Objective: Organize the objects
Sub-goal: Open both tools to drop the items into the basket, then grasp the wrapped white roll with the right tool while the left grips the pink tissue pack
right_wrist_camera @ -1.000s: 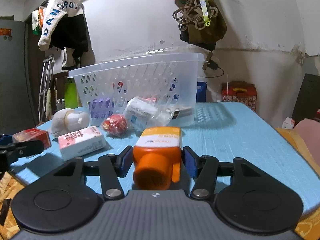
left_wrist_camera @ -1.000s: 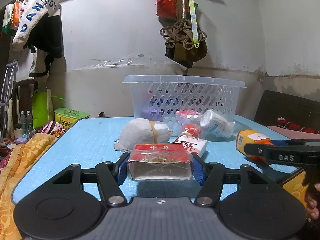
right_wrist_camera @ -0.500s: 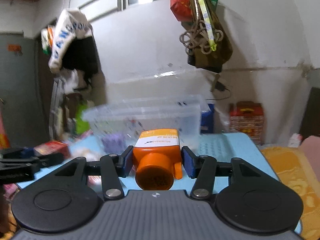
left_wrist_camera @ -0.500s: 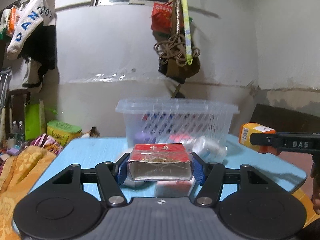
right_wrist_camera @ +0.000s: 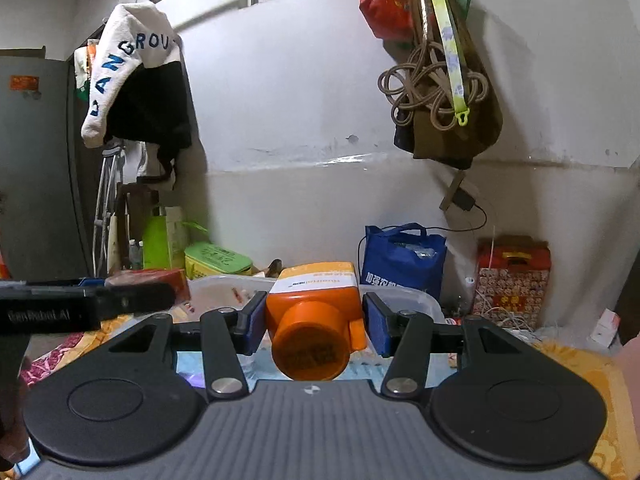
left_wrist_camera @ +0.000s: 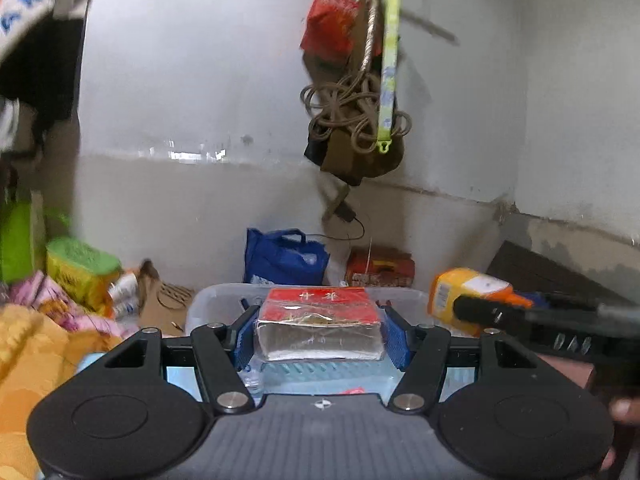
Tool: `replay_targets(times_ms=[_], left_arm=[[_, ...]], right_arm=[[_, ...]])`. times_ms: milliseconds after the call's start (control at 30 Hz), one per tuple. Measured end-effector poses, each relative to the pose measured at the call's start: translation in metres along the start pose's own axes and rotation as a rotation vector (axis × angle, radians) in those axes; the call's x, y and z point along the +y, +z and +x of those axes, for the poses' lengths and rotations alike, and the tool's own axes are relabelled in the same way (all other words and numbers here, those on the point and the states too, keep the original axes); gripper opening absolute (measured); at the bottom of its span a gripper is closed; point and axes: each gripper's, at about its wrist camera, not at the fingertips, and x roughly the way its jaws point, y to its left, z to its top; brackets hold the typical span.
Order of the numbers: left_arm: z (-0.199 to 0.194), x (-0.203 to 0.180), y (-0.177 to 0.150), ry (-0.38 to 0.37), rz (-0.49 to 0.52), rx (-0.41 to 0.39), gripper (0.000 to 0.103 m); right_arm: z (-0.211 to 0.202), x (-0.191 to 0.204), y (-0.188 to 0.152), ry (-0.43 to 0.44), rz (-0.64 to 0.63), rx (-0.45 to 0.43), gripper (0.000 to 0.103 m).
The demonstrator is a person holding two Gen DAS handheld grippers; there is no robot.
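Note:
My left gripper (left_wrist_camera: pixel 320 330) is shut on a red and silver box (left_wrist_camera: pixel 318 322) and holds it above the clear plastic basket (left_wrist_camera: pixel 216 300). My right gripper (right_wrist_camera: pixel 316 322) is shut on an orange bottle (right_wrist_camera: pixel 314 320) with its cap toward the camera, also above the basket (right_wrist_camera: pixel 416 300). The orange bottle (left_wrist_camera: pixel 464 292) in the right gripper shows at the right of the left wrist view. The red box (right_wrist_camera: pixel 160 280) in the left gripper shows at the left of the right wrist view. The basket's contents are mostly hidden.
A blue bag (right_wrist_camera: pixel 402 258), a red gift box (right_wrist_camera: pixel 512 280) and a green container (right_wrist_camera: pixel 216 260) stand by the wall behind the table. Bags and cord (right_wrist_camera: pixel 436 80) hang above. A yellow blanket (left_wrist_camera: pixel 36 340) lies at left.
Both grippers have risen from table level with their objects and moved forward over the basket. The loose items on the blue table have dropped out of view.

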Motion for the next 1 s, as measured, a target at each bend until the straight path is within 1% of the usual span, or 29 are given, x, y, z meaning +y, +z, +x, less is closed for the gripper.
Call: replay_targets(times_ms=[33,67,100,133,167,200,267,300,367,433,500,567,633,700,800,867,933,1000], left_arm=[[0.008,0.002,0.002,-0.024,-0.019,0.002,0.077],[0.017,0.004,0.004,-0.056,-0.035,0.016,0.093],[0.025,0.005,0.005,-0.072,-0.054,0.036,0.097],[0.029,0.006,0.003,-0.059,-0.068,0.050,0.097],[0.028,0.006,0.001,-0.040,-0.067,0.052,0.097],[0.023,0.004,-0.001,-0.024,-0.052,0.032,0.097],[0.001,-0.002,-0.009,0.011,-0.007,-0.039,0.097],[-0.011,-0.004,-0.013,0.016,0.011,-0.066,0.097],[-0.035,-0.011,-0.027,0.010,0.033,-0.074,0.097],[-0.056,-0.017,-0.049,-0.013,0.053,-0.070,0.097],[-0.075,-0.018,-0.078,-0.026,0.051,-0.040,0.097],[-0.084,-0.012,-0.106,-0.067,0.008,0.001,0.097],[-0.083,-0.003,-0.129,-0.073,-0.052,0.050,0.097],[-0.074,0.001,-0.141,-0.058,-0.061,0.092,0.097],[-0.065,-0.004,-0.148,-0.036,-0.015,0.122,0.097],[-0.059,-0.009,-0.150,-0.022,0.027,0.133,0.097],[-0.052,-0.013,-0.152,0.000,0.062,0.155,0.097],[-0.047,-0.014,-0.156,0.007,0.076,0.180,0.097]], right_arm=[[0.006,-0.002,0.000,0.003,0.003,0.003,0.063],[0.010,-0.004,-0.001,0.003,0.002,0.003,0.072],[0.011,-0.005,-0.001,-0.017,-0.003,0.001,0.087],[0.005,-0.006,-0.002,-0.040,-0.005,-0.016,0.093],[-0.005,-0.008,-0.003,-0.049,-0.001,-0.047,0.096],[-0.015,-0.011,-0.004,-0.044,0.010,-0.077,0.103],[-0.037,-0.014,-0.010,-0.031,0.038,-0.120,0.103],[-0.049,-0.015,-0.016,-0.021,0.052,-0.123,0.103],[-0.069,-0.017,-0.032,0.010,0.067,-0.131,0.103],[-0.085,-0.015,-0.055,0.021,0.070,-0.130,0.103],[-0.083,-0.013,-0.076,0.014,0.050,-0.065,0.103],[-0.071,-0.009,-0.093,-0.007,0.044,0.021,0.103],[-0.056,-0.006,-0.103,-0.006,0.057,0.087,0.103],[-0.047,-0.004,-0.108,-0.001,0.084,0.113,0.103],[-0.027,0.001,-0.109,-0.003,0.099,0.154,0.103],[-0.018,-0.003,-0.114,-0.006,0.146,0.189,0.103],[-0.009,-0.006,-0.117,0.016,0.198,0.227,0.103],[-0.005,-0.008,-0.118,0.015,0.225,0.249,0.103]])
